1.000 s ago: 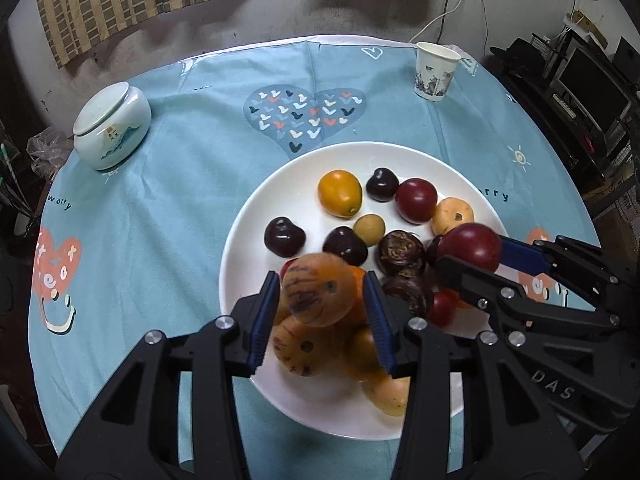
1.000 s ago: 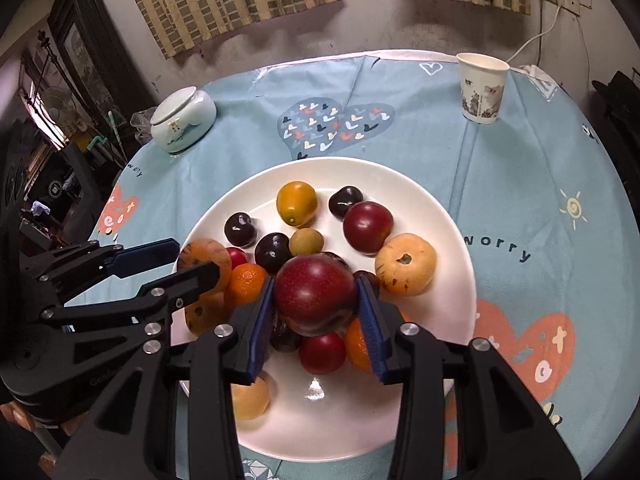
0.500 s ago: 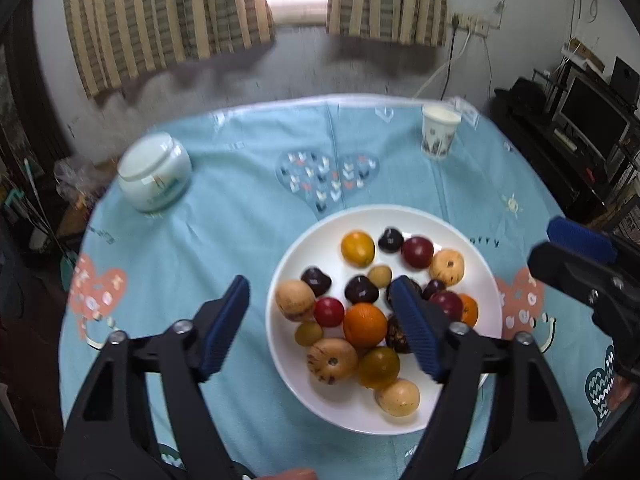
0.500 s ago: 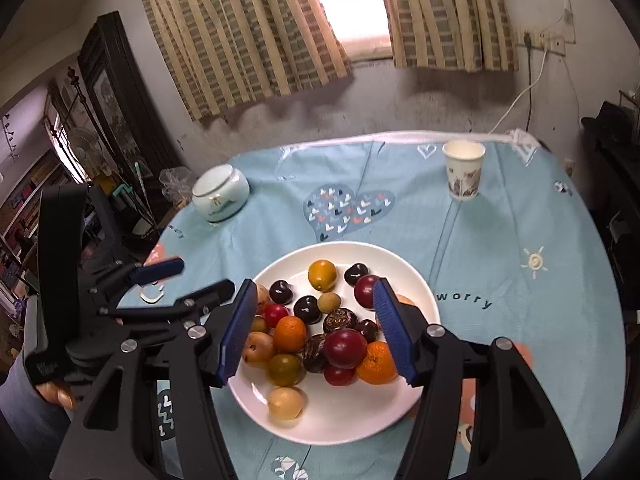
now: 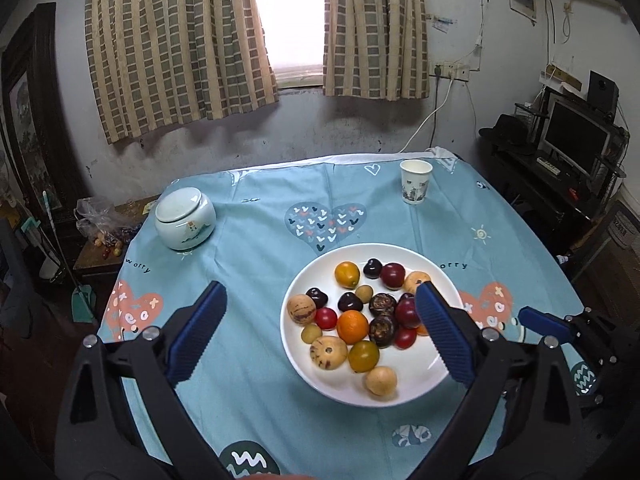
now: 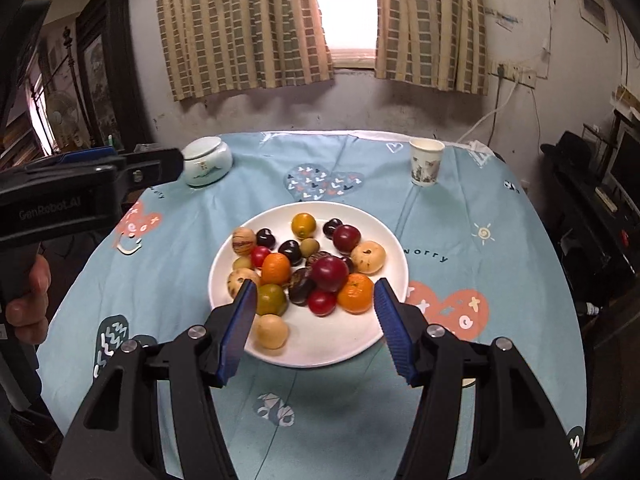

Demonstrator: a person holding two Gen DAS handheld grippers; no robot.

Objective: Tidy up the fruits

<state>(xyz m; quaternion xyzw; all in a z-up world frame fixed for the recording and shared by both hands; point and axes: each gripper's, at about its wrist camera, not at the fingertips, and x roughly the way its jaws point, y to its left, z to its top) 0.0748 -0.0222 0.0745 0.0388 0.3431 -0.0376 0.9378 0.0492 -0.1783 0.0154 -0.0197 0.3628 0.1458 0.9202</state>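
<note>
1. The left claw (image 5: 320, 336) is wide open and holds nothing. It hangs high above the bench (image 5: 256, 248), a bit to the left of the white plate (image 5: 432, 376).
2. The right claw (image 6: 316, 328) is wide open too, with nothing in it. It hangs above the near edge of the plate.
3. All the fruits I can see sit on the plate in one loose pile. There is an orange (image 6: 276, 268), a big red plum (image 6: 330, 273), a yellow fruit (image 6: 303, 225), a pale round fruit (image 6: 272, 331) near the front, plus small dark ones and stripy ones.
4. No fruit lies on the blue cloth around the plate.
5. A lidded jar (image 5: 185, 223) and a paper cup (image 5: 416, 181) stand far back, well apart from the plate.
6. My guess: the gathering step looks done, or close to done, since both claws are free and raised.
7. If more sorting is wanted, the next move needs a claw to come down over one fruit and close softly, so the round fruits beside it do not roll off the plate.
</note>
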